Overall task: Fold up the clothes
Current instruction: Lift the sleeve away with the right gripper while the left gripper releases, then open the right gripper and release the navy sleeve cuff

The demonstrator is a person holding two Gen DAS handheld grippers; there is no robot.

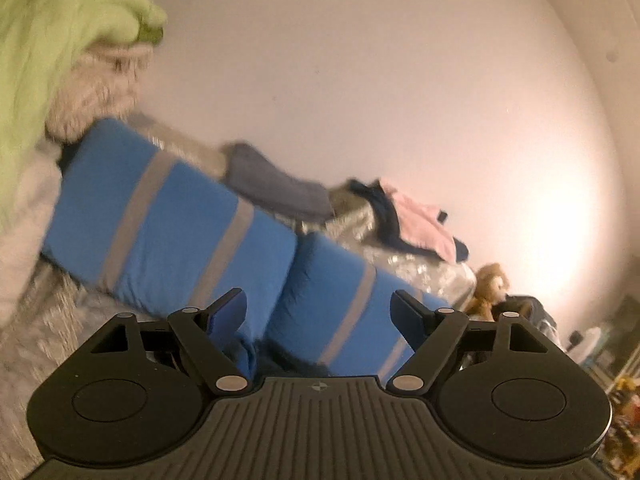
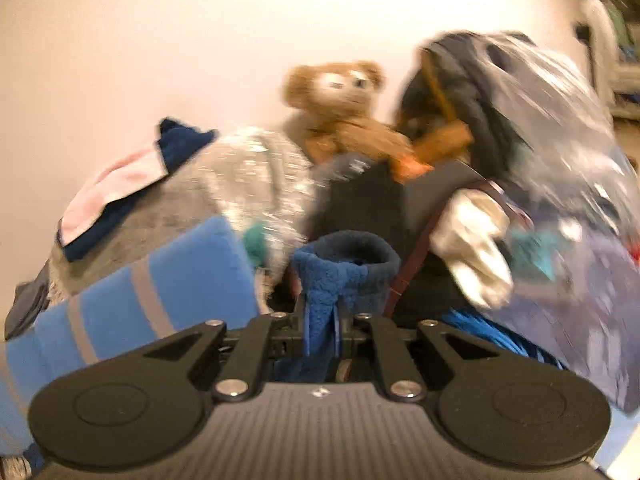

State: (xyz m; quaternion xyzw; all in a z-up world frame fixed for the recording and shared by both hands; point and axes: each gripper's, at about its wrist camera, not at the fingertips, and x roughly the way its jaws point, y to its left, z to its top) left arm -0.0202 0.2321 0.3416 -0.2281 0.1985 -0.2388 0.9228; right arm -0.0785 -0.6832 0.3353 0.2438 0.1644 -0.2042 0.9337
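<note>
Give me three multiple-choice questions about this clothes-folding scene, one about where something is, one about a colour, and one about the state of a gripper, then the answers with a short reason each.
1. Where does the pink garment lie?
A. behind the striped pillows
B. between the left gripper's fingers
C. on the teddy bear

2. What colour is the fleece cloth in the right gripper?
A. green
B. blue
C. pink

3. How does the left gripper stand?
A. shut on a pillow
B. shut on a sock
C. open, holding nothing

Answers: 1 A, it rests on the grey blanket beyond the striped pillows. 2 B, blue pile shows between the closed fingers. 3 C, its fingers stand wide apart with nothing between them.
</note>
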